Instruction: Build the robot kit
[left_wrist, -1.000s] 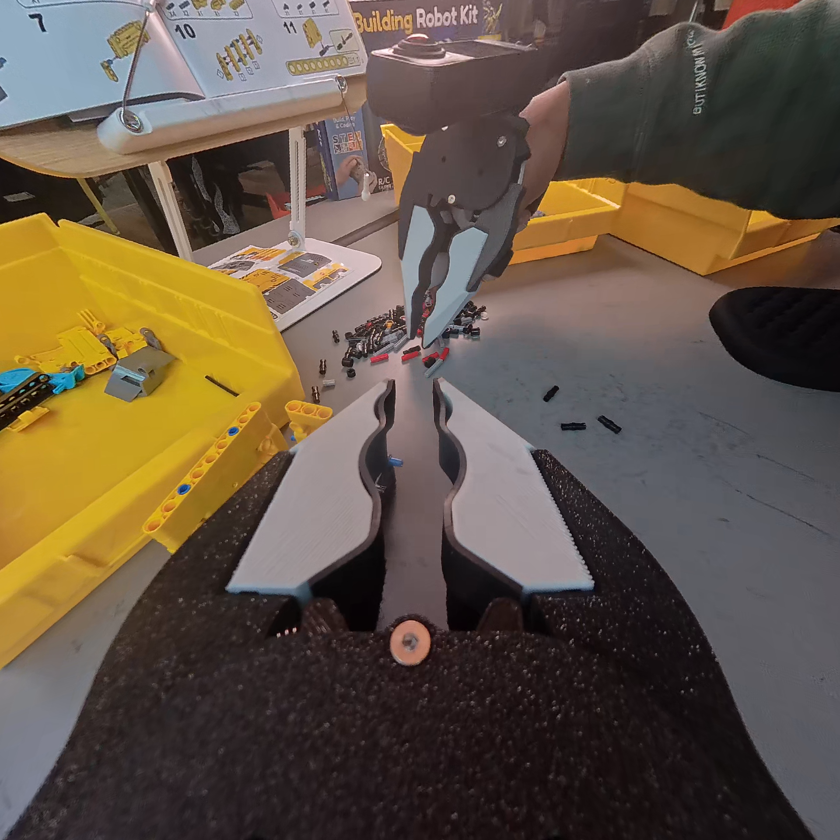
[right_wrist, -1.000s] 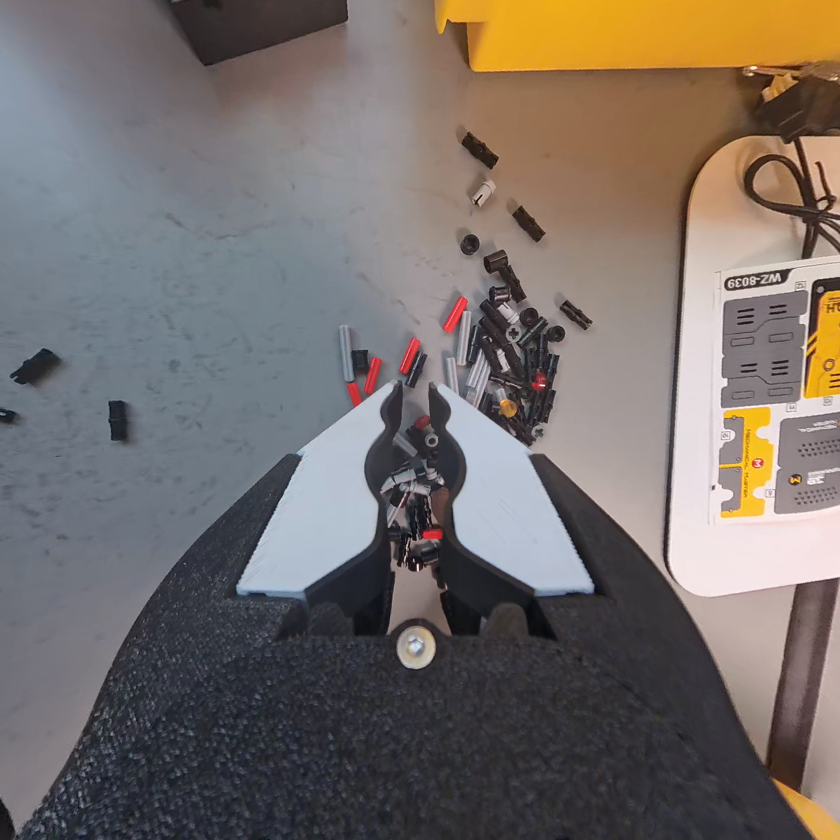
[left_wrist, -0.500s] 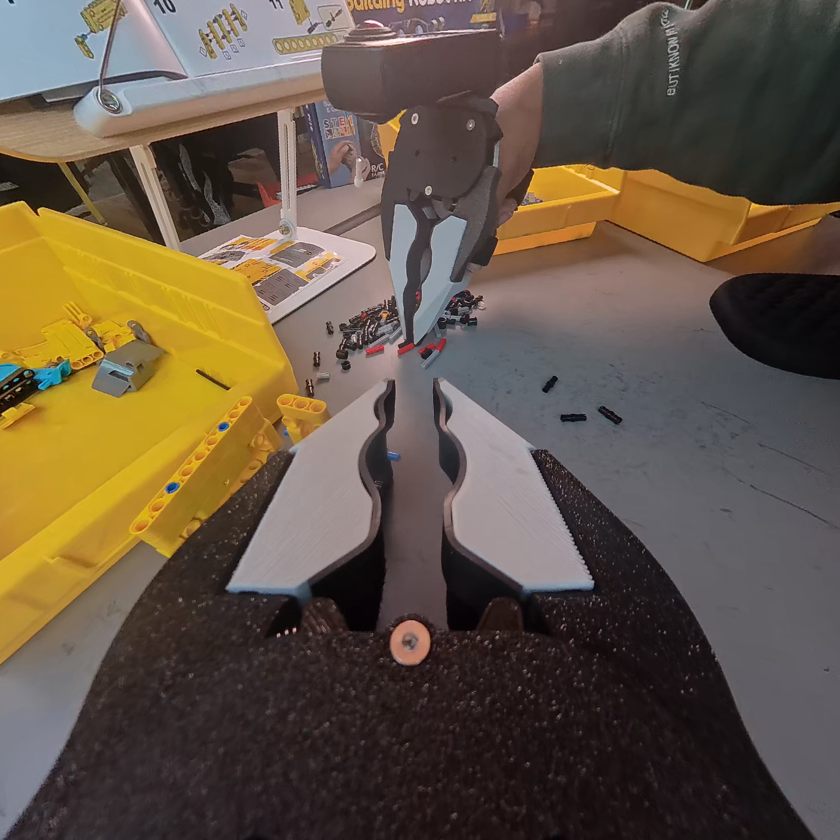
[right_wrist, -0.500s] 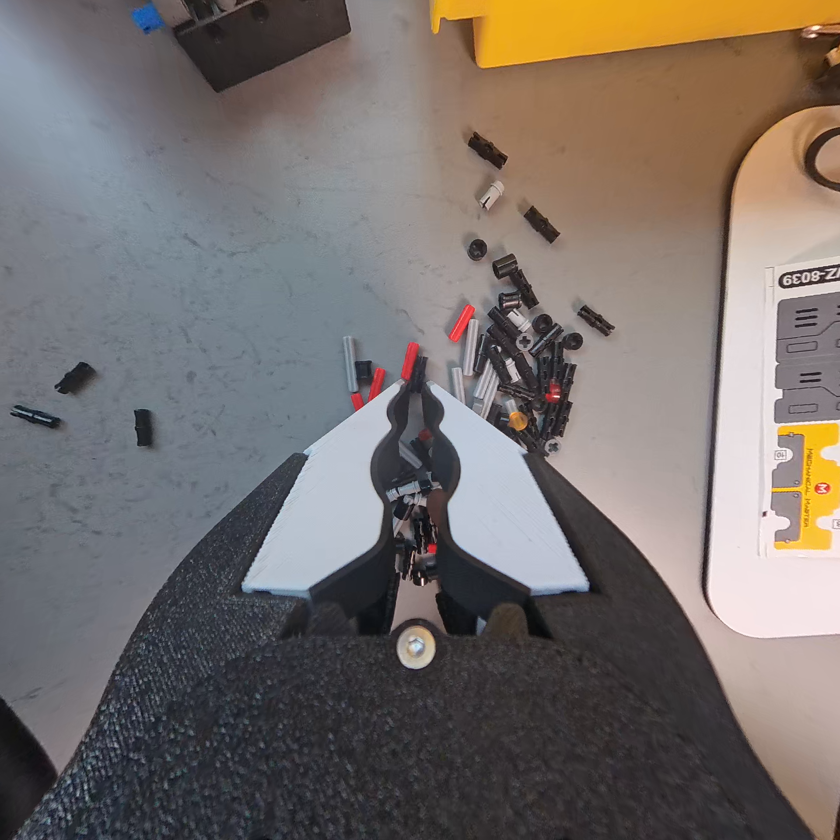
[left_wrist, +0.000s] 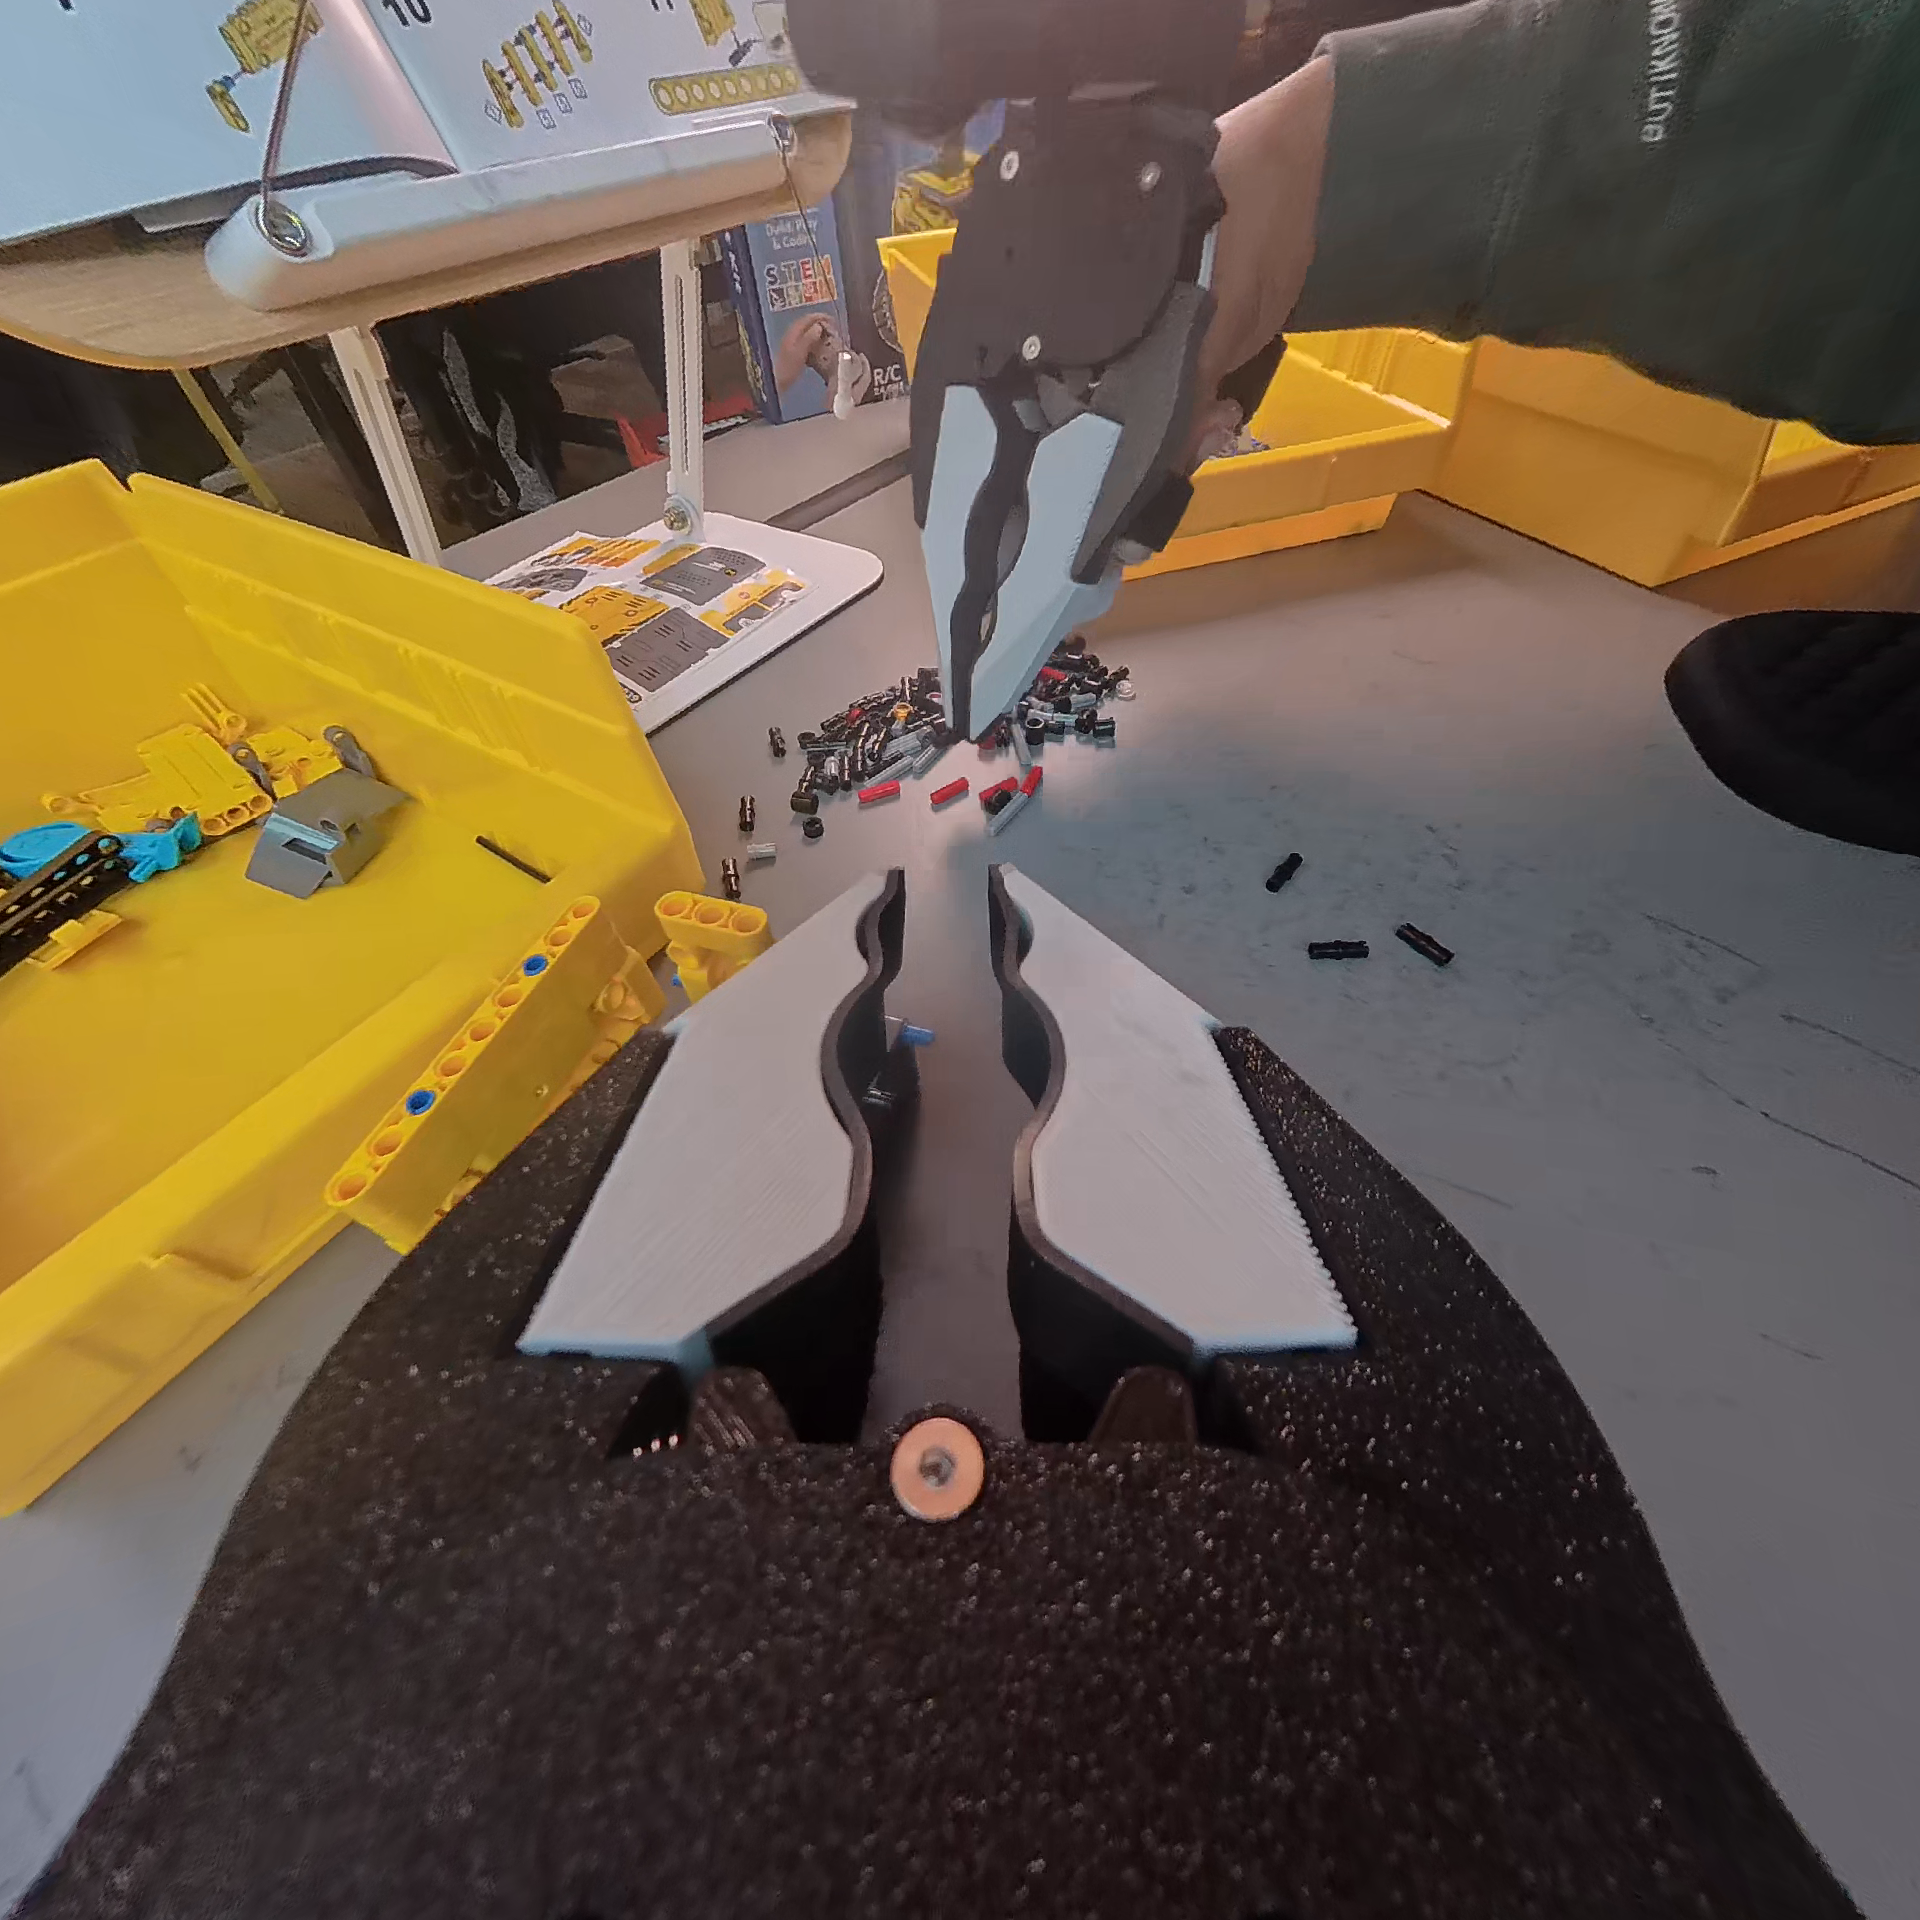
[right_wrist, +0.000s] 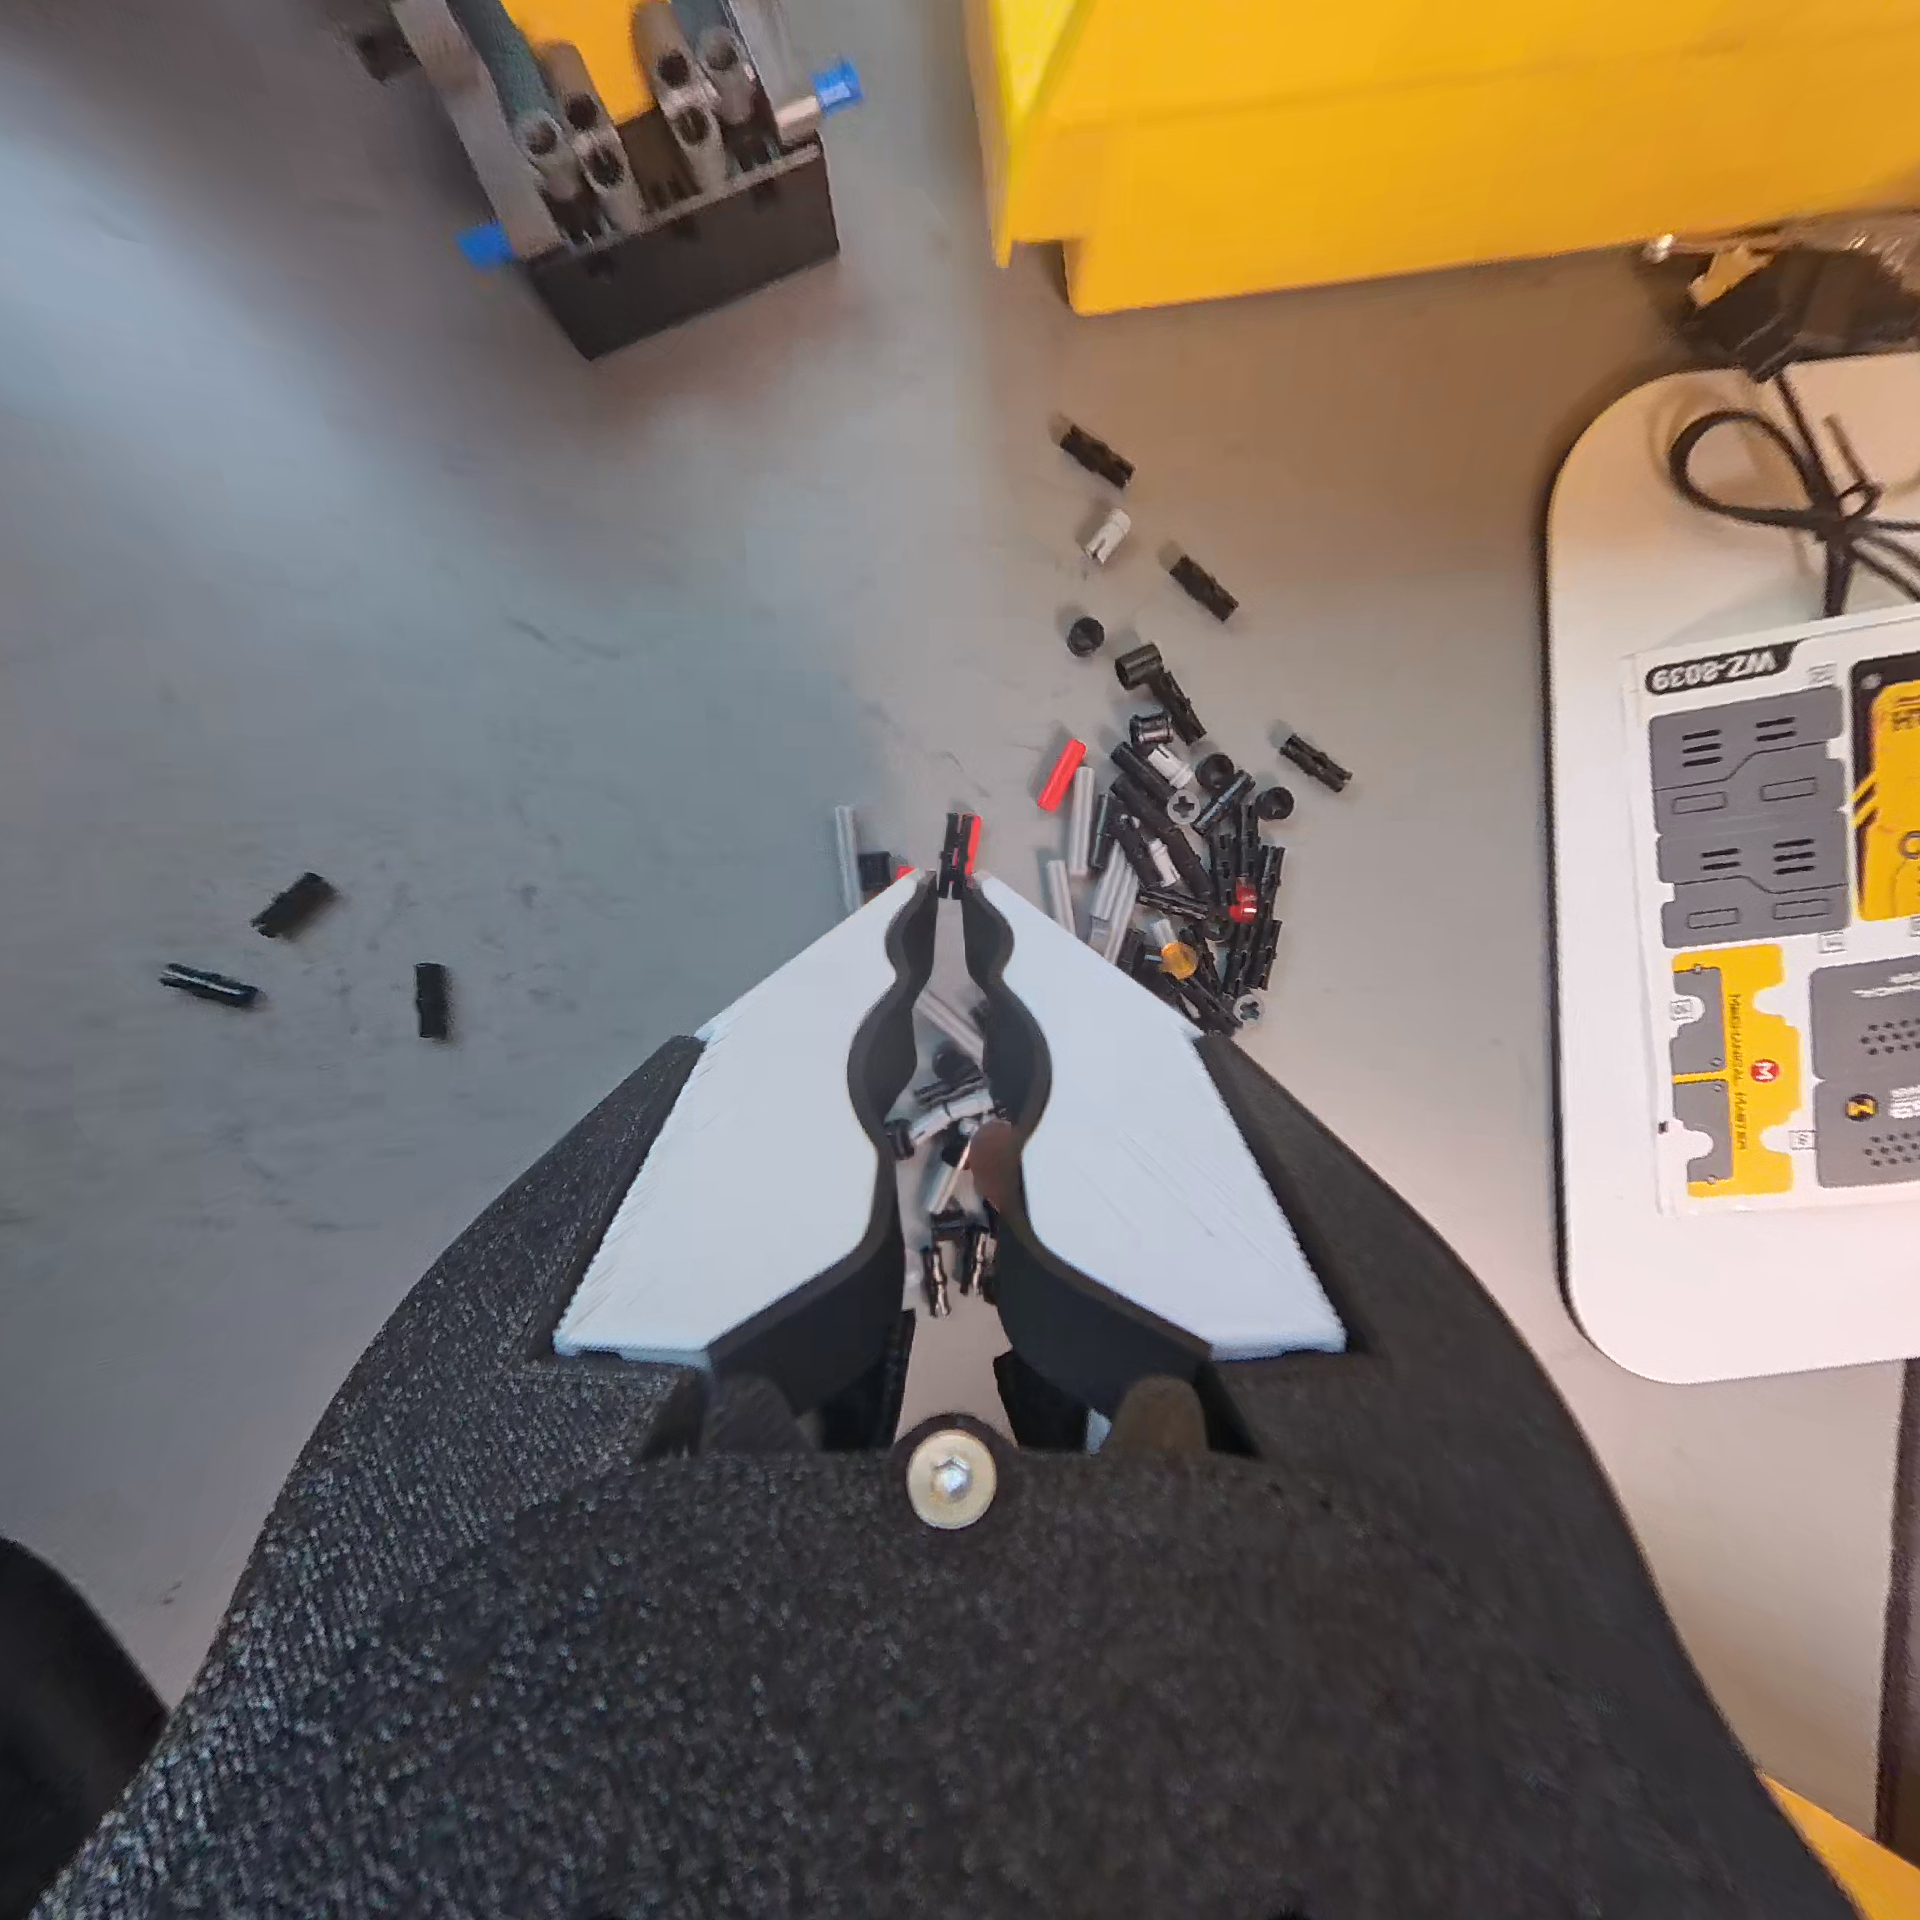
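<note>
Grey tabletop (right_wrist: 520, 623) carries the pin pile (right_wrist: 1195, 862). Your right gripper (right_wrist: 951, 883) stands tip-down at the pile's left edge, pinched shut on a black pin (right_wrist: 954, 854), long axis along the fingers. Your left gripper (left_wrist: 945, 883) waits apart, open, empty.

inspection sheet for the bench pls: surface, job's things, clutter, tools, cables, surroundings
Surface: grey table, scuffed.
Job's things: pin pile; black pin pinched at right tool's tips.
Clutter: three stray pins; black block with grey parts.
Tools: right tool shut on black pin; left tool open, empty, apart from the pile.
Cables: black cable on white base.
Surroundings: yellow bins, instruction stand, sticker sheet.
</note>
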